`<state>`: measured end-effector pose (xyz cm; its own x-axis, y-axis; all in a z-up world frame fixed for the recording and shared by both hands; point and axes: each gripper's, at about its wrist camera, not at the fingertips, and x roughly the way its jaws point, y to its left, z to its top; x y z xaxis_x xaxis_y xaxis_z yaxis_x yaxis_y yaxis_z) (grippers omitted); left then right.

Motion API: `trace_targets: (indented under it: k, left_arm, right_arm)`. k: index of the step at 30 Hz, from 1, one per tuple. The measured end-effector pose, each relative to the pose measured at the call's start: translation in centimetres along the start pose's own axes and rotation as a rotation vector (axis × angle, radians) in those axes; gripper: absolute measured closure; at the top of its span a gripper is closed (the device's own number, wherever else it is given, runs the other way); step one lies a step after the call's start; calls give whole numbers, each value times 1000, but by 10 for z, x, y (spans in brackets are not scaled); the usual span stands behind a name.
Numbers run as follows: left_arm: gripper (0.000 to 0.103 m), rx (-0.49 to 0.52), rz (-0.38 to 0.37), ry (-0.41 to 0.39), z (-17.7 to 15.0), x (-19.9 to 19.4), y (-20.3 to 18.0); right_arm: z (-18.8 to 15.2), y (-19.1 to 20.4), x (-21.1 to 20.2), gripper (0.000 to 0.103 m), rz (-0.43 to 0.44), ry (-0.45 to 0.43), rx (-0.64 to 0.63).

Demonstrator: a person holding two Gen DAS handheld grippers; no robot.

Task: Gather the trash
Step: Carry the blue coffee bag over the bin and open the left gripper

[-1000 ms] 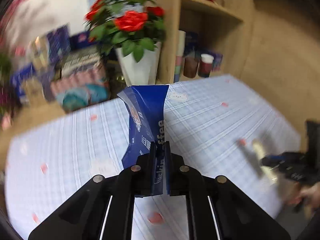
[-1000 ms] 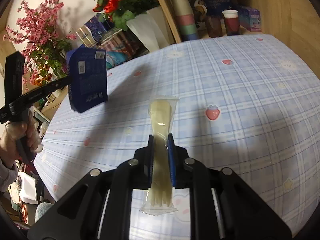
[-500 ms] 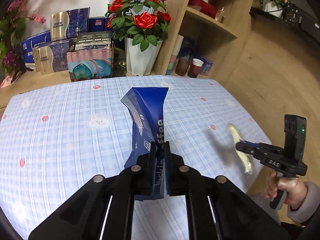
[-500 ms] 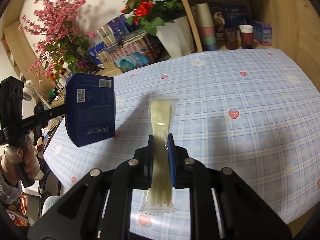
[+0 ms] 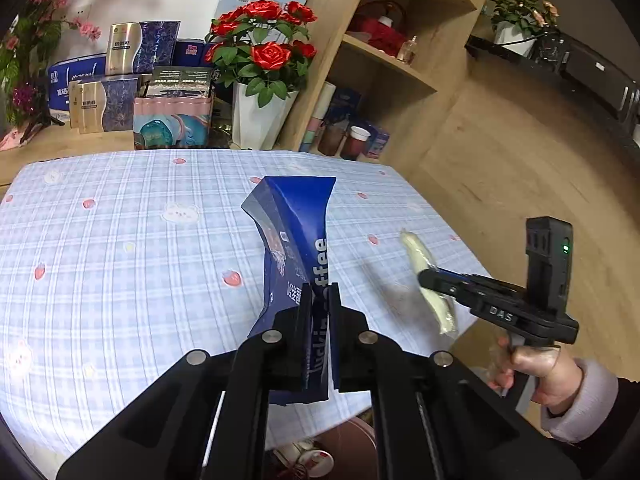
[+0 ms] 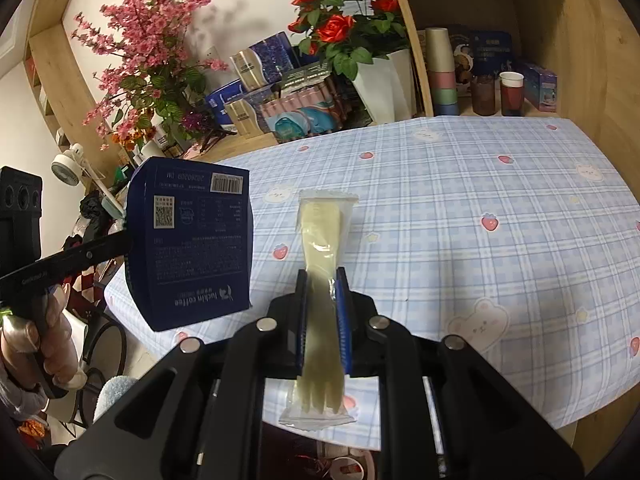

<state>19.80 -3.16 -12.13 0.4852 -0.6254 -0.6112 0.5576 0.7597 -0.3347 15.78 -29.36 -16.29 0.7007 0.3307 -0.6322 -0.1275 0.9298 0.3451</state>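
Two claws, both loaded. Through the left wrist, my left claw (image 5: 320,308) is clenched on a squashed blue coffee box (image 5: 298,240) above the checked worktop (image 5: 120,240). Through the right wrist, my right claw (image 6: 322,300) grips a wrapped plastic fork (image 6: 323,264) over the worktop's near edge.

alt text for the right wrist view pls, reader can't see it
The right tool is shut on a clear-wrapped pale plastic fork, held above a blue plaid tablecloth printed with strawberries and bears. At left, the left tool is clamped on a dark blue coffee box in the air; red roses and shelves stand behind.
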Motion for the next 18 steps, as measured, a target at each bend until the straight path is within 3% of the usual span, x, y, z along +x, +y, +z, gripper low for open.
trace_targets:
  k: [6,18]
  left_arm:
    - [95,29,-30,-4,-20,-30,-24]
    - [95,70,-102,73,-77,-64,-61]
  right_arm:
    - [-11,14,-17,87,6,-10,-14]
    - [-40,31,-45,87,10,-25,-20]
